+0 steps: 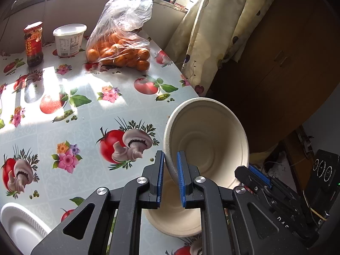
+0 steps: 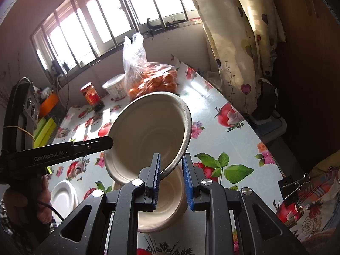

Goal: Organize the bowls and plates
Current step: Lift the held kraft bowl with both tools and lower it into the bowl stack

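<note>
A beige paper bowl (image 1: 208, 140) (image 2: 148, 131) hangs tilted above the flowered tablecloth (image 1: 85, 127), its opening facing the cameras. My left gripper (image 1: 170, 163) is shut on its near-left rim; in the right wrist view the left gripper (image 2: 108, 142) pinches the bowl's left edge. My right gripper (image 2: 171, 161) is shut on the near-right rim, and the right gripper (image 1: 252, 170) shows at the bowl's lower right edge. A second beige bowl (image 1: 170, 221) (image 2: 167, 208) stands on the table directly under the held one. A white ribbed plate (image 1: 21, 223) (image 2: 63, 197) lies to the left.
At the table's far side stand a bag of oranges (image 1: 121, 51), a white tub (image 1: 68, 40) and a red-labelled jar (image 1: 33, 44). The table's right edge (image 1: 187, 85) runs beside a curtain (image 1: 204, 42). A person's hand (image 2: 25, 201) holds the left gripper.
</note>
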`<state>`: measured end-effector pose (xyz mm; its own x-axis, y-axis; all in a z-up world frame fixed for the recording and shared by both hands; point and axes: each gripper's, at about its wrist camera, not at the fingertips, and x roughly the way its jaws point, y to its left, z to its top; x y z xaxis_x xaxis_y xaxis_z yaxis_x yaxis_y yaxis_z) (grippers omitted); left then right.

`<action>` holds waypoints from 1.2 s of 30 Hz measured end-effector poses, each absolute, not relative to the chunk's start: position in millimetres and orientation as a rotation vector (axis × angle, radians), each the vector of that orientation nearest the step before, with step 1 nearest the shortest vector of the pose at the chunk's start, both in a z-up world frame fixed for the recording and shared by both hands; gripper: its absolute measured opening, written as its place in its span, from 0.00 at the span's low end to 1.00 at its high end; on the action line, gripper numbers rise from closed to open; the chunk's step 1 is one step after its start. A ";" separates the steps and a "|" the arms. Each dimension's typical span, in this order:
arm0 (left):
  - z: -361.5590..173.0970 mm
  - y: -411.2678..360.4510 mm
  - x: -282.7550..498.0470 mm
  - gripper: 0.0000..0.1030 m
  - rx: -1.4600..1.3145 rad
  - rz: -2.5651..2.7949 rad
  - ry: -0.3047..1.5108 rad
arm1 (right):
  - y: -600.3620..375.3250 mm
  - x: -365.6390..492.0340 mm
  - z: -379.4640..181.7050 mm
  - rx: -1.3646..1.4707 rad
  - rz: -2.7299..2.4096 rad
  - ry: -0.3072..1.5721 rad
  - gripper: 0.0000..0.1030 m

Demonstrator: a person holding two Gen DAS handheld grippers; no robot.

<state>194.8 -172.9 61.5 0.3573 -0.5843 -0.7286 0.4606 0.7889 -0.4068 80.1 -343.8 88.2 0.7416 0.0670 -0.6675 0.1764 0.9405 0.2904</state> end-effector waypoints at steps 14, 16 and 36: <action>51.9 -152.7 173.8 0.13 -0.156 -0.670 1.010 | -322.9 58.8 85.3 0.348 -0.049 0.742 0.20; 50.0 -151.5 171.2 0.13 -0.155 -0.670 1.013 | -322.1 55.9 83.3 0.355 -0.049 0.745 0.20; 29.3 -146.3 160.8 0.13 -0.159 -0.659 1.063 | -316.9 42.2 62.0 0.377 -0.057 0.794 0.21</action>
